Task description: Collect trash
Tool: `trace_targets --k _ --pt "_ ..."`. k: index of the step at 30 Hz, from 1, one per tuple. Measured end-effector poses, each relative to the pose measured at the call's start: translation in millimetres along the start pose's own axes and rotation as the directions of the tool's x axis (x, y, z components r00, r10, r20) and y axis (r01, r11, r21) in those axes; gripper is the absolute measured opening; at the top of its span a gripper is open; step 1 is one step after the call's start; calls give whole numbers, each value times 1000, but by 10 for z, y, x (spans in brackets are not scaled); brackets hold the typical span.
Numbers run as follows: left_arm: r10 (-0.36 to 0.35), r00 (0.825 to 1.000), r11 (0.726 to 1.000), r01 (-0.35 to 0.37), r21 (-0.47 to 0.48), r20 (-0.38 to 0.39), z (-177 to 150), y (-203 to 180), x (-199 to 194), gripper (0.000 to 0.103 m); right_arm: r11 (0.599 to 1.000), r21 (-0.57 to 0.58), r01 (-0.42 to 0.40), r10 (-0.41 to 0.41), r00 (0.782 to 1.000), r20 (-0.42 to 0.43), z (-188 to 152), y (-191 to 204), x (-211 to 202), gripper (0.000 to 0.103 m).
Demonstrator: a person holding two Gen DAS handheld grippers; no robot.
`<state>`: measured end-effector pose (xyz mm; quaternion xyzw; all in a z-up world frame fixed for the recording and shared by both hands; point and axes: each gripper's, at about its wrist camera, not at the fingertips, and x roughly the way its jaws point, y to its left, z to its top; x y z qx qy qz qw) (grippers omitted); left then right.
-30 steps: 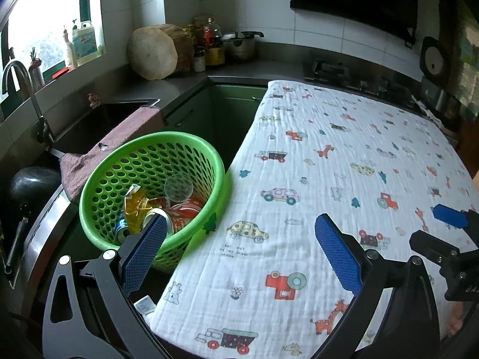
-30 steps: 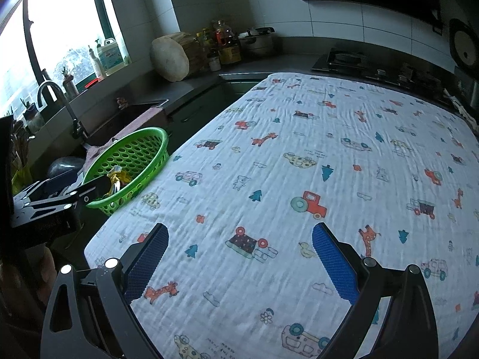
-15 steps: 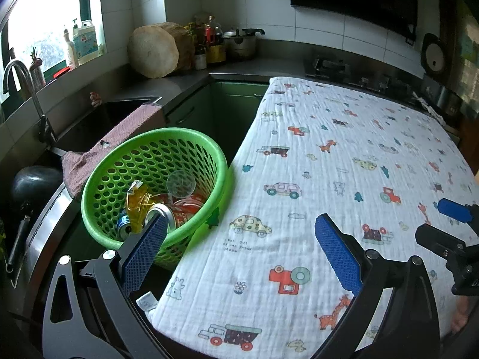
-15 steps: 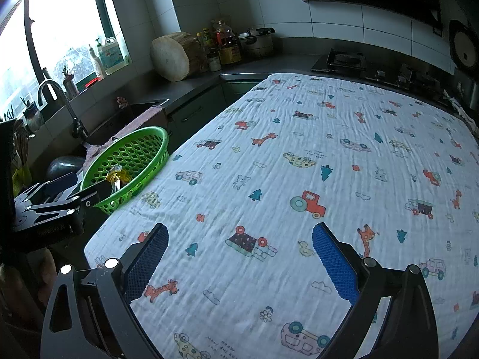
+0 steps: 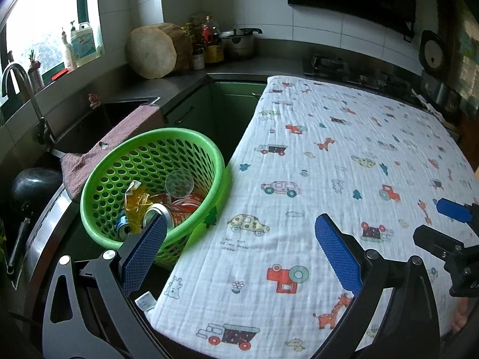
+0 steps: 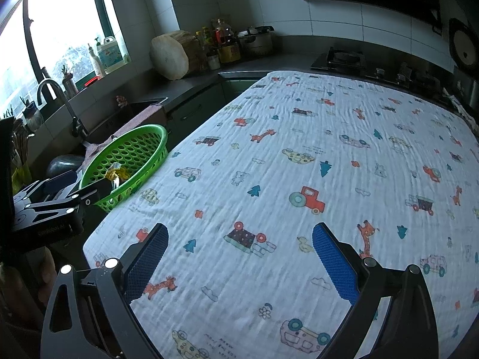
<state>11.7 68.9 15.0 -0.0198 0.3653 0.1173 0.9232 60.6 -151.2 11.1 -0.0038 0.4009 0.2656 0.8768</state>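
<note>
Nearest, in the left wrist view, the left gripper [image 5: 241, 232] hangs with its two blue-padded fingers spread wide and nothing between them. In the right wrist view the right gripper [image 6: 239, 240] is likewise spread and empty, hovering above a white cloth [image 6: 299, 179] printed with small cars, tractors and giraffes that covers the table. No loose litter shows anywhere on the cloth

Just past the left gripper's left finger, at the table's left edge, sits a round green plastic basket [image 5: 197, 140] with perforated walls, its rim touching the cloth. The collected trash lies inside: a crushed drink can [image 5: 158, 212] nearest, a crumpled yellow wrapper [image 5: 136, 199] beside it, and a clear plastic cup [image 5: 179, 184] farther in. The basket lies forward and left of both grippers; the left one is much nearer, almost over the rim, while the right stays well apart across the cloth. Collection looks essentially finished

Beyond the basket a pinkish towel [image 5: 119, 134] drapes over the sink edge, with a tap [image 5: 18, 89] behind. Farthest, a round wooden chopping block [image 5: 151, 52], bottles and a pot stand against the tiled wall
</note>
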Motion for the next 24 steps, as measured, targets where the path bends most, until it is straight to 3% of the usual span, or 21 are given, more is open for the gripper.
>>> trace_targets --k 24 --pt "-2 1000 1000 3 28 -4 -18 -76 19 98 1000 16 16 -16 1000 2 -22 -75 -38 94"
